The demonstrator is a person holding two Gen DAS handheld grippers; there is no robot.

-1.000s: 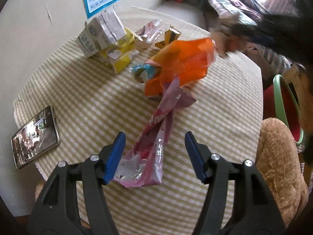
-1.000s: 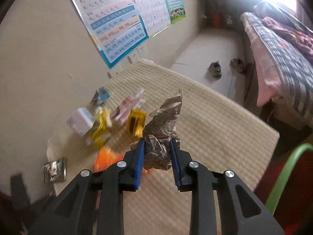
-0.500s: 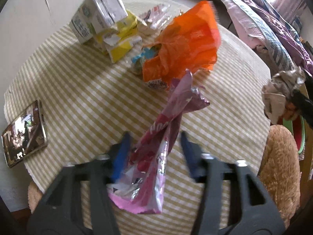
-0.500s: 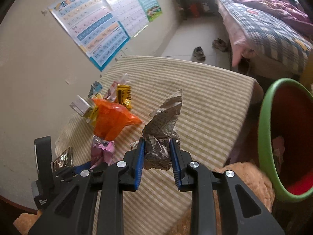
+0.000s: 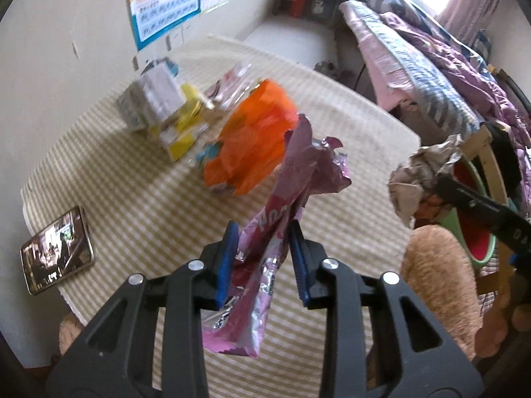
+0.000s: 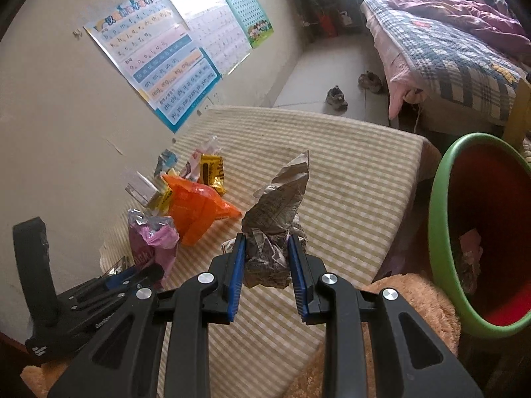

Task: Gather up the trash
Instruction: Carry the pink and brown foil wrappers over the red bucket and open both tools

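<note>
Two pieces of trash are held above the striped tablecloth (image 6: 348,179), one in each claw. The left gripper (image 5: 264,262) is clamped on a pink foil wrapper (image 5: 292,199): its blue pads pinch the wrapper near the middle, the crumpled top rising beyond the tips and the silvery open end hanging below them. Pink lettering runs up the wrapper, too creased to read. The right gripper (image 6: 267,272) is clamped on a crumpled newspaper wad (image 6: 275,229), the wad wedged between the pads with a pointed flap sticking up past the tips; the print on it is too small to read.

Further trash lies on the cloth near the wall: an orange plastic bag (image 6: 195,209), a yellow snack packet (image 6: 212,172) with dark lettering I cannot make out, a white carton (image 5: 149,99) that is blurred and may be a milk box, and yellow packets (image 5: 182,132) beside it. A smartphone (image 5: 56,248) lies at the cloth's near left edge, screen lit.

Wall charts (image 6: 159,76) show rows of pinyin letters such as "ang, eng, ing, ong".

A green-rimmed bin (image 6: 441,232) with a red inside stands just beside the table's right edge, past a tan plush cushion (image 6: 415,298); crumpled paper (image 6: 469,255) lies in it.
</note>
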